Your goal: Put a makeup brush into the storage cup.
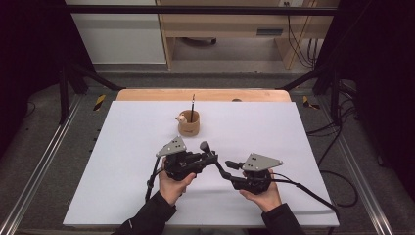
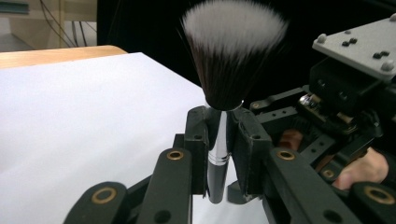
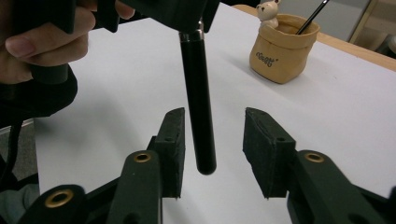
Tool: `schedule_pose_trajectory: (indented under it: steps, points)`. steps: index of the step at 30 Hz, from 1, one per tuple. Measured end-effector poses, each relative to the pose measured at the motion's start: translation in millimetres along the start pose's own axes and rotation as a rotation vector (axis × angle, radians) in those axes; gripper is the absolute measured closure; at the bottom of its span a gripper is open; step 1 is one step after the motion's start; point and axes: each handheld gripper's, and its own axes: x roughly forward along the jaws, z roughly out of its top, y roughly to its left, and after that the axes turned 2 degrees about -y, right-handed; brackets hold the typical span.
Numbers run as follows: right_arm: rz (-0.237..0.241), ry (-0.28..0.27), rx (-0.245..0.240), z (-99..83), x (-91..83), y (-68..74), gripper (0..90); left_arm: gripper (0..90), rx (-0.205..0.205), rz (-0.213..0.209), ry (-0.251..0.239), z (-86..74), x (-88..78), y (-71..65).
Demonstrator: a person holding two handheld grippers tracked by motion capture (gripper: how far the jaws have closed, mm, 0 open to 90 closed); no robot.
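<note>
Beyond, tan cup with bear figurine.

A wooden bench carries a large white sheet that covers nearly all of its top; only a strip of bare wood shows along the far edge. Directly on the sheet, toward the far middle, stands a small tan pot, upright, with a little bear figure at its left rim and a thin dark stick rising from it.

Black-handled makeup brush — upright, bristles up.
</note>
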Motion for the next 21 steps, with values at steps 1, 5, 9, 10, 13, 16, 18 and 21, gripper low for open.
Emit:
schedule_pose_trajectory:
  steps: [1, 5, 9, 10, 13, 16, 18, 21]
  points:
    - [-0.005, 0.0, 0.007, 0.5, -0.8, -0.4, 56.0, 76.4, 0.003, 0.004, 0.002, 0.2, -0.7, 0.3]
    - [-0.044, -0.005, 0.018, 1.7, -5.1, -2.9, 48.8, 76.4, 0.019, 0.021, 0.01, 2.0, -4.3, 2.2]
    - [-0.075, -0.013, 0.038, 2.4, -10.1, -6.7, 43.1, 76.4, 0.024, 0.033, 0.015, 3.8, -8.0, 4.3]
    - [-0.08, -0.017, 0.038, 2.6, -11.5, -7.6, 42.2, 76.4, 0.025, 0.038, 0.015, 4.1, -8.7, 4.9]
    - [-0.095, -0.024, 0.053, 3.2, -15.0, -9.7, 38.2, 76.4, 0.028, 0.047, 0.023, 4.7, -11.5, 6.5]
    - [-0.112, -0.026, 0.071, 3.5, -18.7, -13.2, 33.2, 76.4, 0.032, 0.058, 0.028, 5.5, -15.0, 8.0]
    - [-0.125, -0.027, 0.081, 3.6, -21.2, -15.4, 31.2, 76.4, 0.03, 0.063, 0.027, 6.2, -17.5, 9.1]
    - [-0.143, -0.033, 0.087, 3.4, -25.5, -18.8, 26.7, 76.4, 0.03, 0.073, 0.029, 7.2, -20.8, 10.8]
